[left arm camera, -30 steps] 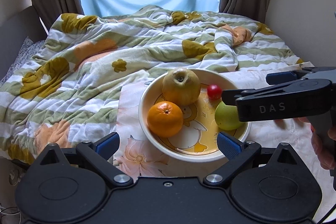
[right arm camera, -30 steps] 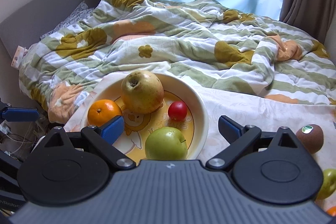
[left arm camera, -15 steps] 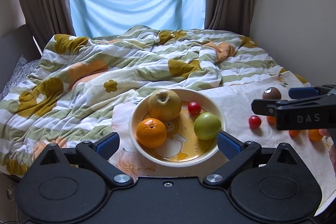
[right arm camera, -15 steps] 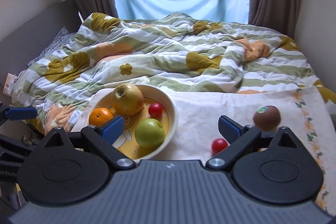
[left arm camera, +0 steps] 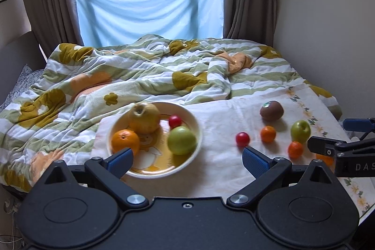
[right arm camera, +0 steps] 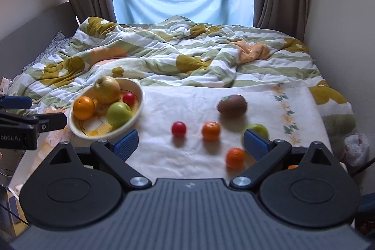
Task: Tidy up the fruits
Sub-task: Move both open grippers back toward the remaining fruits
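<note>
Both hand-held grippers first: we see the left hand-held gripper [left arm camera: 187, 162] w/ its blue pads spread wide apart, nothing between them, and the right hand-held gripper [right arm camera: 190, 143] likewise spread wide and holding nothing. Each hangs above the near edge of the white floral cloth [right arm camera: 187, 107] laid over the bed.

Nearest the right one, loose on the cloth: a small orange [right arm camera: 235, 157], just beside its right-side pad, then a green apple [right arm camera: 259, 129] partly hidden behind that pad. A bit farther we've got a red cherry tomato [right arm camera: 178, 128] and a second small orange [right arm camera: 211, 131] side by side, apart from each other. Beyond them lies a brown kiwi [right arm camera: 232, 105] w/ a sticker on it.

To the left sits the cream bowl [left arm camera: 198, 132], on the cloth's left end. In it: a big orange [left arm camera: 125, 141] nearest, a green apple [left arm camera: 181, 140] to its right, a small red tomato [left arm camera: 175, 121] behind that, and a large yellowish pear-like fruit [left arm camera: 144, 118] at the back, touching the orange.

Farther back we see the rumpled striped green-and-white duvet [left arm camera: 140, 76], then a pale blue sheet [left arm camera: 150, 8] across the window, brown curtains on both sides.
</note>
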`<state>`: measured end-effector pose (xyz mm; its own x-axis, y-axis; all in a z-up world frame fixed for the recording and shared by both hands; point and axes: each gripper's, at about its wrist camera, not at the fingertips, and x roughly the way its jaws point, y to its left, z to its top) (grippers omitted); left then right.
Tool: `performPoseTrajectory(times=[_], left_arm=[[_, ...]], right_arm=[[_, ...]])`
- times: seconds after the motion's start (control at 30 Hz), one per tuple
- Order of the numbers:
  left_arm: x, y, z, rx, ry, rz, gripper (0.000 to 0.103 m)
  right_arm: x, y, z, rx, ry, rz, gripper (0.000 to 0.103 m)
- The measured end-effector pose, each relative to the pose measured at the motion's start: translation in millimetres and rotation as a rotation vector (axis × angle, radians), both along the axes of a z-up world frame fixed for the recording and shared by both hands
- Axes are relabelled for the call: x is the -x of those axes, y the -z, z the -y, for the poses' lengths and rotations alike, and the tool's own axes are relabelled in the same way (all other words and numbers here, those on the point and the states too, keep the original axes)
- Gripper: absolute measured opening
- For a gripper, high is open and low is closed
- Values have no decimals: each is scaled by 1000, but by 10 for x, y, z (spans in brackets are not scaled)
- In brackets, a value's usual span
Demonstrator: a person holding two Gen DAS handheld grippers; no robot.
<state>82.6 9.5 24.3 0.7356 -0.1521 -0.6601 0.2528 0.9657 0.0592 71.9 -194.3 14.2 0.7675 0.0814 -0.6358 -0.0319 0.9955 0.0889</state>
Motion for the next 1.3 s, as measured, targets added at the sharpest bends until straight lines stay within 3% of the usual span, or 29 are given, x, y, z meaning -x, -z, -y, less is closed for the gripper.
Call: performPoseTrajectory(times=[0.27, 0.53, 0.9, 1.1, 1.23, 1.3], left_arm=[[43, 166, 617, -7, 49, -18, 101], [-177, 509, 1085, -9, 147, -78, 101], [-571, 995, 1578, -40, 275, -170, 99], [-702, 1172, 1785, -46, 327, -212, 89], [-761, 1256, 1855, -36, 346, -246, 70], [-785, 1288, 1887, -35, 355, -256, 66]], right_arm=[[176, 154, 648, 11, 3, -25, 103], [168, 460, 1159, 56, 1, -71, 103], [-9, 937, 1334, 90, -59, -129, 103], [-87, 1083, 1323, 84, -90, -149, 103], [-131, 1155, 1323, 77, -99, -168, 97], [-141, 1183, 1320, 78, -104, -173, 97]])
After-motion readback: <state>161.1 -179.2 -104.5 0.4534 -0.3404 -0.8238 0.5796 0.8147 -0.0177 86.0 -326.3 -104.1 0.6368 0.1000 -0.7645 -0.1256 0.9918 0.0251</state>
